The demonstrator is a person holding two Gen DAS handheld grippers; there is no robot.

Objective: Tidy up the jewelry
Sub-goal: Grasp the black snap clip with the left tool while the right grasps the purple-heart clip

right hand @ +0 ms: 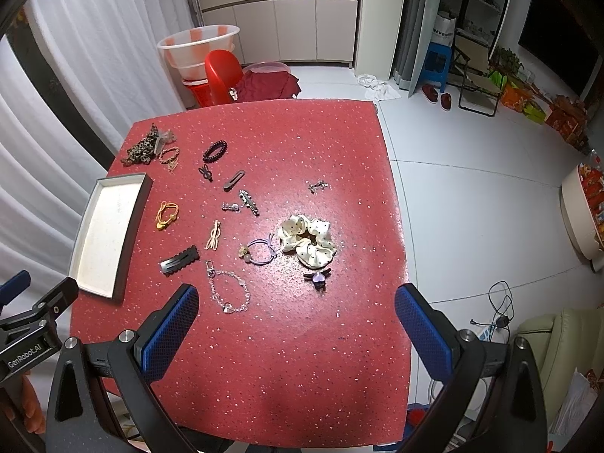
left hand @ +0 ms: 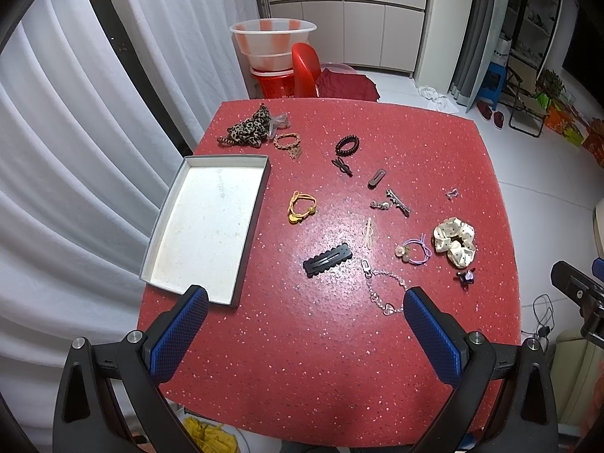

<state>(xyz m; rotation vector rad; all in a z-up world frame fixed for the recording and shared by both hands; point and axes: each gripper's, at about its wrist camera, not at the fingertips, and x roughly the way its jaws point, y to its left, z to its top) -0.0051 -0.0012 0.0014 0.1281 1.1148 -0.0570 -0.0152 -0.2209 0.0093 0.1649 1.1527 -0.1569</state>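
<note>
A shallow white-lined box (left hand: 205,226) (right hand: 104,234) lies empty at the left of the red speckled table (left hand: 339,358) (right hand: 283,358). Several hair pieces are scattered across the table: a cream dotted scrunchie (left hand: 455,241) (right hand: 307,243), a black snap clip (left hand: 327,259) (right hand: 179,260), a silver chain bracelet (left hand: 385,288) (right hand: 228,290), a purple hair tie (left hand: 415,250) (right hand: 258,251), an orange hair tie (left hand: 301,207) (right hand: 166,216) and a leopard scrunchie (left hand: 247,130) (right hand: 143,147). My left gripper (left hand: 305,298) hovers open above the near edge. My right gripper (right hand: 297,294) is open too, holding nothing.
A black coil tie (left hand: 347,145) (right hand: 214,151), a dark barrette (left hand: 376,178) (right hand: 234,180) and a small silver piece (left hand: 452,193) (right hand: 317,186) lie farther back. A red chair (left hand: 304,70) and stacked tubs (left hand: 271,43) stand behind the table. Curtains hang on the left.
</note>
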